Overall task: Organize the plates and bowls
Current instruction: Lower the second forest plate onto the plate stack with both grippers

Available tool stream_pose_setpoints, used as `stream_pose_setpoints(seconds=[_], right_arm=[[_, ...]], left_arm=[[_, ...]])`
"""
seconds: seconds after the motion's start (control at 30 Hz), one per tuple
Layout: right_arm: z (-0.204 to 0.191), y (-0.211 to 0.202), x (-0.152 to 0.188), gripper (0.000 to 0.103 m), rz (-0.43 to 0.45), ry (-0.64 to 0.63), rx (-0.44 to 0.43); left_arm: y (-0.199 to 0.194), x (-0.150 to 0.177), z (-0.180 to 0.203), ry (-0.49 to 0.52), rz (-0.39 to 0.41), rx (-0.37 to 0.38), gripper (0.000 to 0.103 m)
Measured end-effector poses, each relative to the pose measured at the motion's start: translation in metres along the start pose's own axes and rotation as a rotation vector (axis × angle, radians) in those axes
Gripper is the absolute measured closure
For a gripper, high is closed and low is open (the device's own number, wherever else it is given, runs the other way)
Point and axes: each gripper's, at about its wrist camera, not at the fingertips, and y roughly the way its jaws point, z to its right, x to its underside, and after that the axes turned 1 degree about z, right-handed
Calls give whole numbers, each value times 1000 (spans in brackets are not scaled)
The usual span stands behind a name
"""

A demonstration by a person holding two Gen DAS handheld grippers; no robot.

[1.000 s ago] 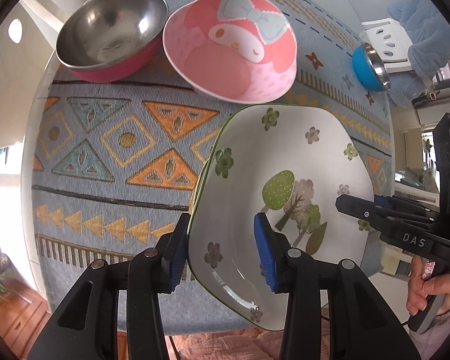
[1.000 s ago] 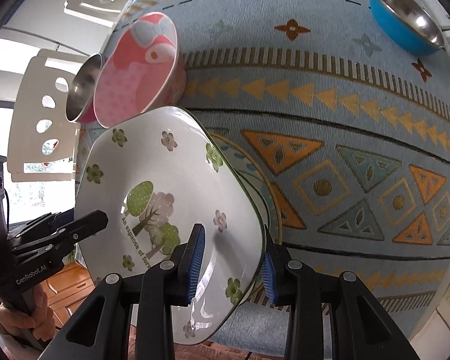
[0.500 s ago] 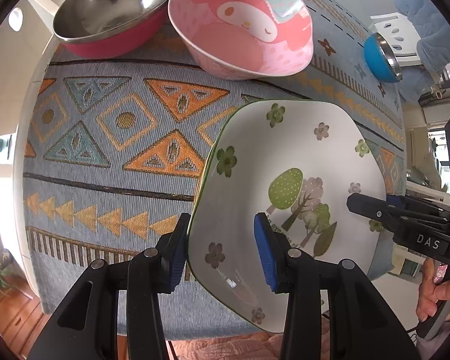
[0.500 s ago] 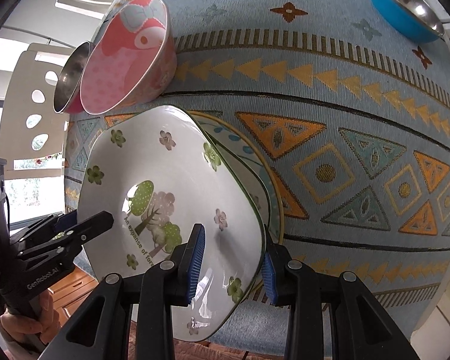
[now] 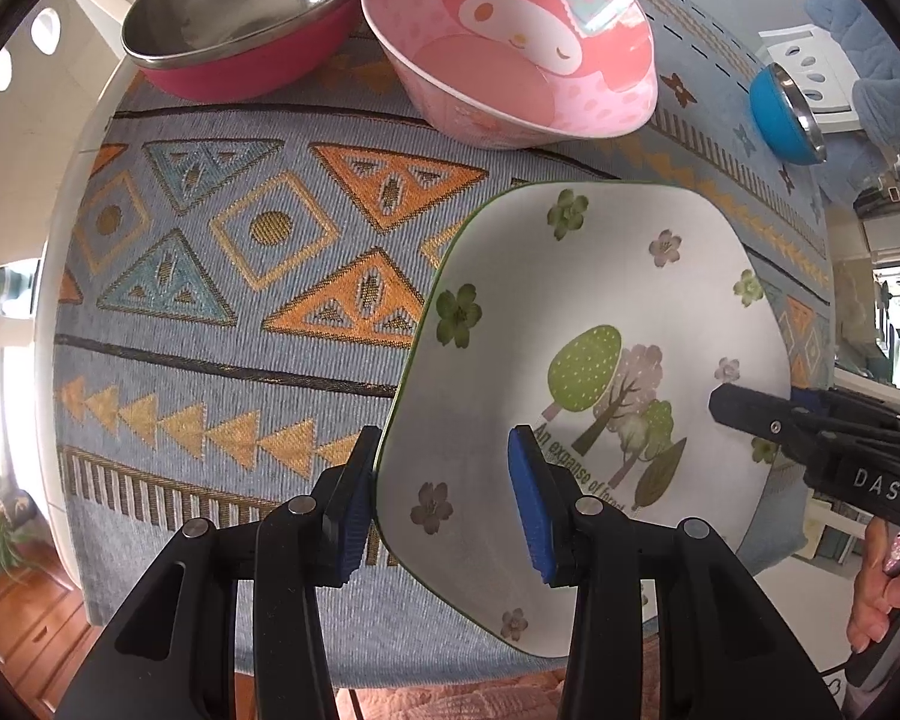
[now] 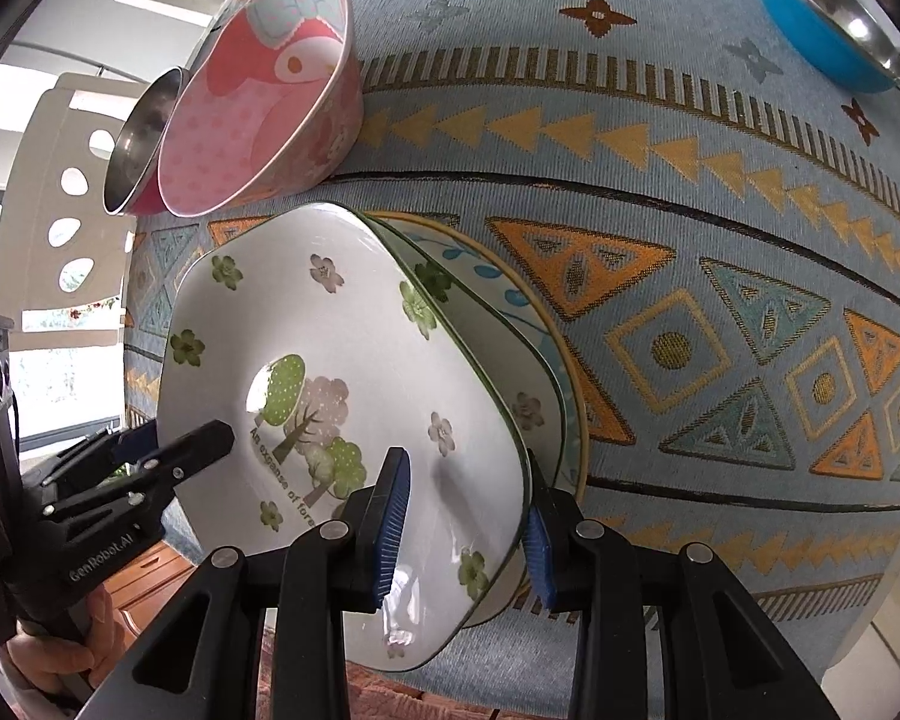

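Both grippers hold one white squarish plate with a green rim, a tree picture and small flowers. My left gripper is shut on its left rim, one pad under and one inside. My right gripper is shut on the opposite rim of the plate. The plate hangs tilted just over a second green-rimmed plate, which lies on a blue-patterned plate with a yellow edge. Whether the held plate touches them I cannot tell. Each gripper shows in the other's view, the right gripper and the left gripper.
A pink cartoon bowl and a steel bowl with a pink outside stand side by side at the back. A blue steel-lined bowl sits at the far right corner. The patterned blue tablecloth covers the table; white chairs stand beyond it.
The plate and both grippers have sunk toward the table and edged toward the bowls. The two plates under it now show more in the right wrist view. Both grips are unchanged.
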Motion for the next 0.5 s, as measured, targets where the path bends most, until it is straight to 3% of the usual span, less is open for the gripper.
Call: stream_pose_setpoints(seconds=[0.43,0.5], right_arm=[[-6,-5,-2,68,4,0,48],[-5,-4,-2,68,-6,-1,89]], left_arm=[[12,1,19,35,-17,-55,64],[13,0,21,37,-17,-59,64]])
